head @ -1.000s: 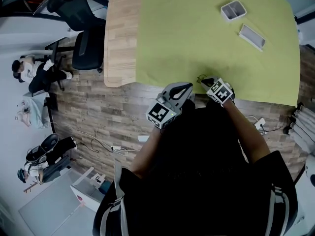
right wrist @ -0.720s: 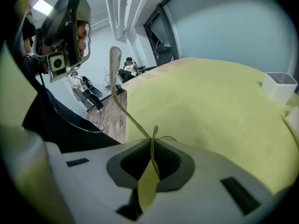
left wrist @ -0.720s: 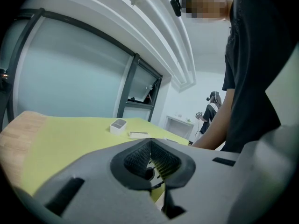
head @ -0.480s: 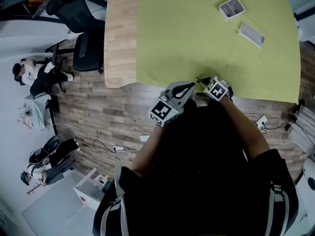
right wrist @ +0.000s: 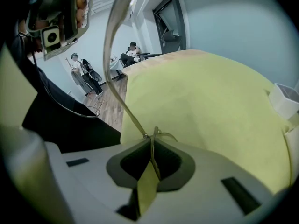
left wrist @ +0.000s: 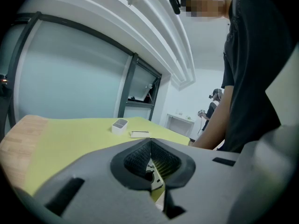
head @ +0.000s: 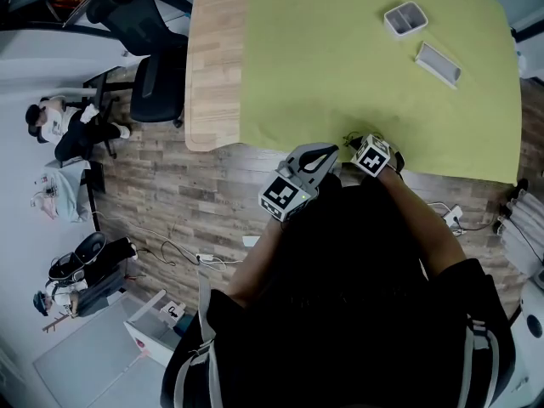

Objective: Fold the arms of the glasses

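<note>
The glasses, a thin metal-framed pair, are pinched at the frame between the closed jaws of the right gripper. One arm of the glasses stands unfolded, running up and away to the left from its hinge just above the jaw tips. In the head view the glasses show only as a small dark wire shape over the near edge of the table, just ahead of the right gripper.

The left gripper hangs just beside them on the left, its tips pointing toward the frame. In the left gripper view its jaws are pressed together at the tips with nothing clearly between them.

A yellow-green cloth covers most of the table; a strip of bare light wood tabletop shows along its left side. Well apart from the grippers, at the far right of the cloth, lie a small white tray and, near it, a flat white lid.

The floor is grey-brown wood plank, with cables lying across it. A dark office chair stands by the table's left end, and a seated person is further left. A frosted glass wall with dark frames rises beyond the table.
</note>
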### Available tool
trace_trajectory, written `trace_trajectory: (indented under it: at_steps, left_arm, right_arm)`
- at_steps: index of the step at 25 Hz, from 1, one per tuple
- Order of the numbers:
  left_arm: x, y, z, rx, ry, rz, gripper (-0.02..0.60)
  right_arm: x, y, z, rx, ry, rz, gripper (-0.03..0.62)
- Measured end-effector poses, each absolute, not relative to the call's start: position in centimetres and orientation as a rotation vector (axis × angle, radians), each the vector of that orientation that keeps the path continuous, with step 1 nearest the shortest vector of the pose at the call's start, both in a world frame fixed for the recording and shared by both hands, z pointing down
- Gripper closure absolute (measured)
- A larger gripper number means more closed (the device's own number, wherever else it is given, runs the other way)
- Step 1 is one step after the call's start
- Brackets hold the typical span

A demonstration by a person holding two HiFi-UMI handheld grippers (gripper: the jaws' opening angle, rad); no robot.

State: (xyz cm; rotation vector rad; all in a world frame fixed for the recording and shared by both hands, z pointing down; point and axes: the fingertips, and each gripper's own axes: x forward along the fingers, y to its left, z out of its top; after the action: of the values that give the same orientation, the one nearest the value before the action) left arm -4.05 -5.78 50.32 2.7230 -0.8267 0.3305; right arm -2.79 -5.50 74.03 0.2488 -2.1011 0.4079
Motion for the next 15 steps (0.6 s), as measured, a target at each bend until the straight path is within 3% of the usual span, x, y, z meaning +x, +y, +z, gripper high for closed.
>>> trace_trajectory:
  at_steps: [15]
  left_arm:
    - [-3.7, -5.4, 50.4, 2.762, -0.808, 0.301, 0.565]
  right_arm:
    - [-1.6, -6.5, 68.6, 0.432, -2.242, 0.39, 0.554]
